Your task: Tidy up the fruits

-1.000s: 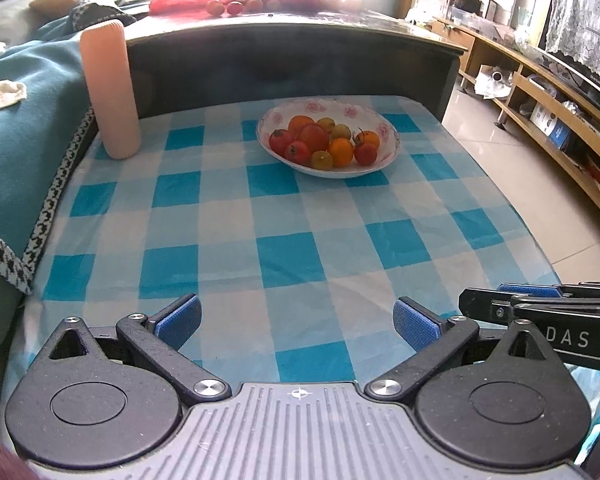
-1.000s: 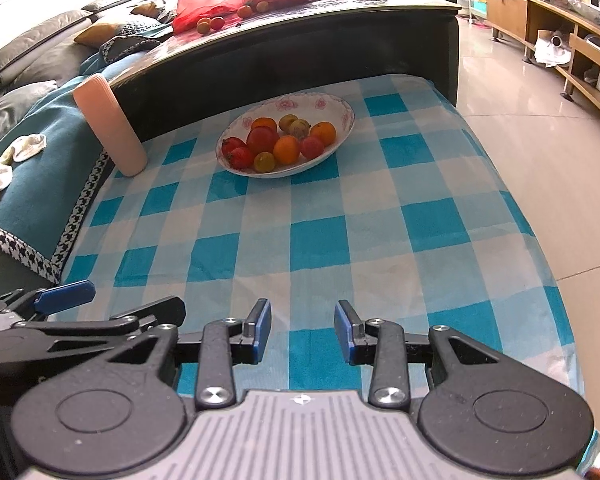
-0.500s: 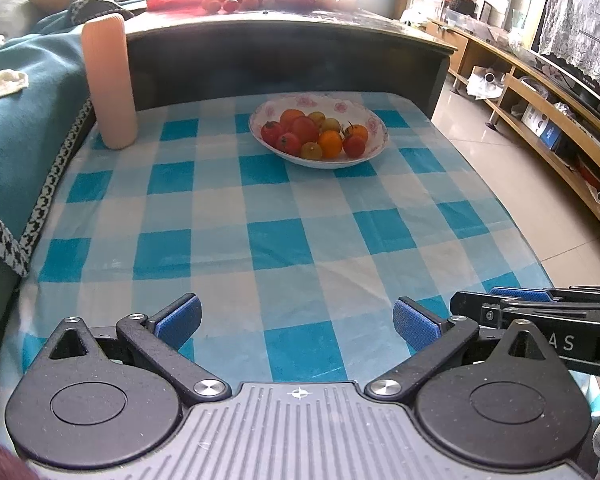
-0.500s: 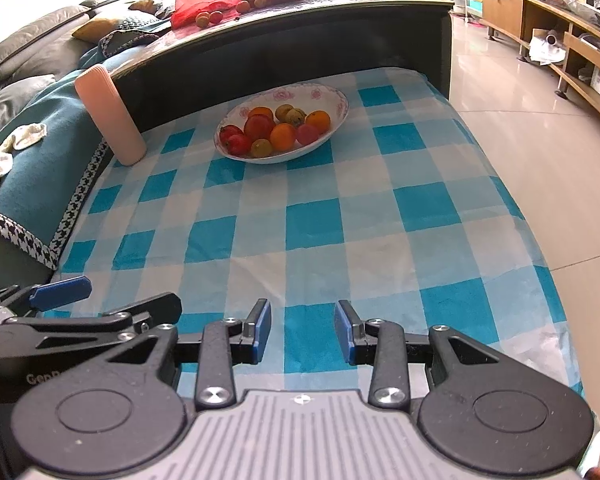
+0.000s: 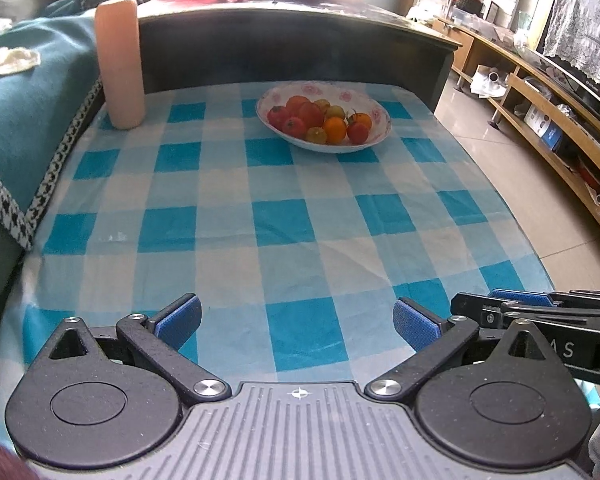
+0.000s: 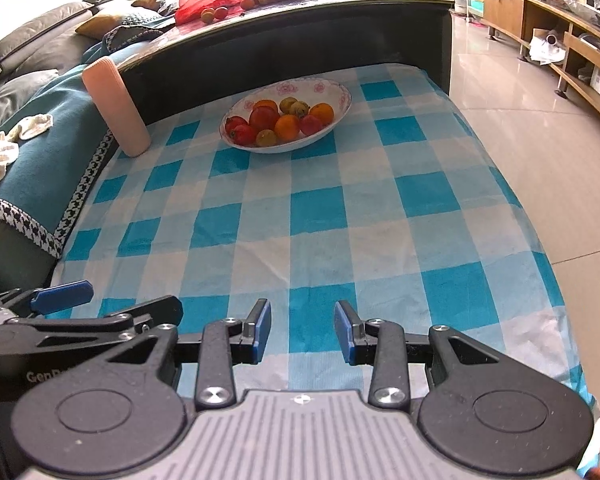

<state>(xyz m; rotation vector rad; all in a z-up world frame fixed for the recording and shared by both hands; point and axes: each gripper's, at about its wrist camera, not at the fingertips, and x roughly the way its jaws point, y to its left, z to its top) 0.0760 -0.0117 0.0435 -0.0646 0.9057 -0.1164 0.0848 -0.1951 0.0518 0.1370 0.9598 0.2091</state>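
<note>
Blue-checked cloth [image 5: 284, 220] covers the worktop; at its far end a flowered bowl [image 5: 374, 142] holds the fruits [image 5: 320, 122], beside a pink cylinder [image 5: 120, 64]. Left tongs [image 5: 296, 322] gape wide, right tongs [image 6: 302, 332] stand narrowly apart, both empty, well short of the bowl.
</note>
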